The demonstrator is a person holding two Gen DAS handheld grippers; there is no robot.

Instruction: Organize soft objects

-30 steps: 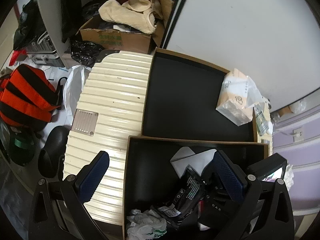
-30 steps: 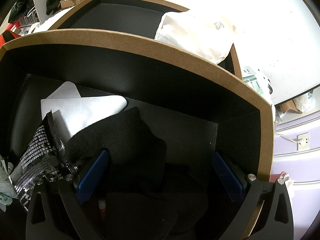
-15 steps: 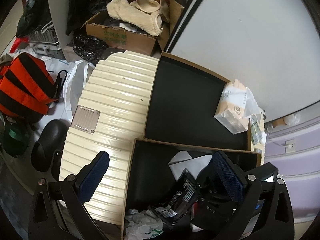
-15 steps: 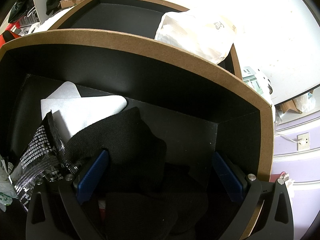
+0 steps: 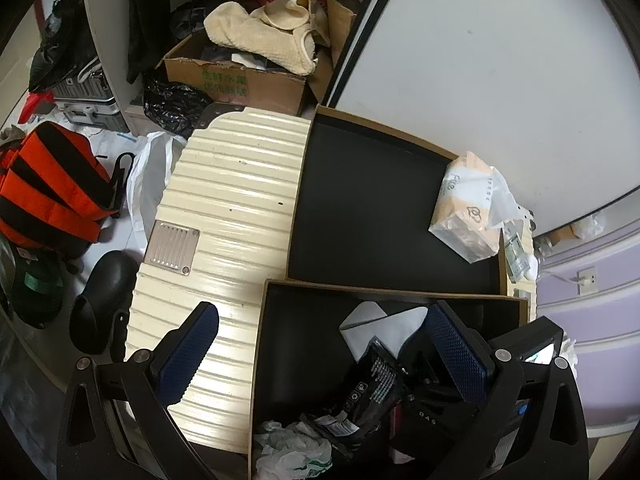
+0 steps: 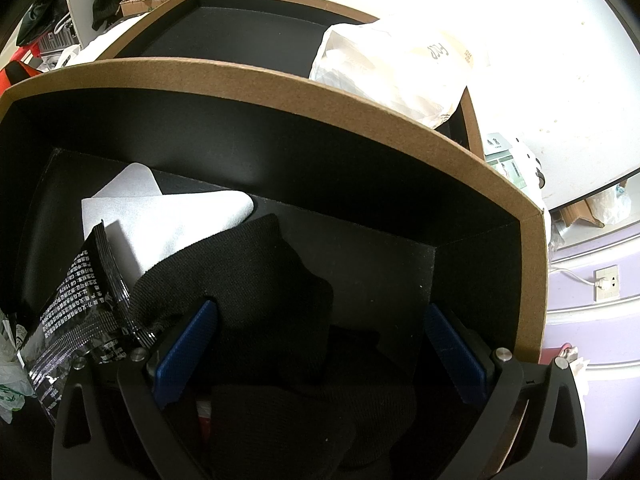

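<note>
My right gripper (image 6: 320,344) sits low inside the near box (image 6: 280,92), jaws spread wide around a heap of black knit fabric (image 6: 256,292) without pinching it. The fabric lies on the box floor, overlapping a white folded cloth (image 6: 168,220) and beside a black printed packet (image 6: 76,320). My left gripper (image 5: 320,356) hovers higher, jaws wide and holding nothing, over the seam between that box and a cream ribbed suitcase (image 5: 224,208). I judge this the picking step: the right jaws need to close on the knit alone, clear of the packet. The far box (image 5: 376,208), which holds only a tissue pack (image 5: 468,208), looks a likely destination.
</note>
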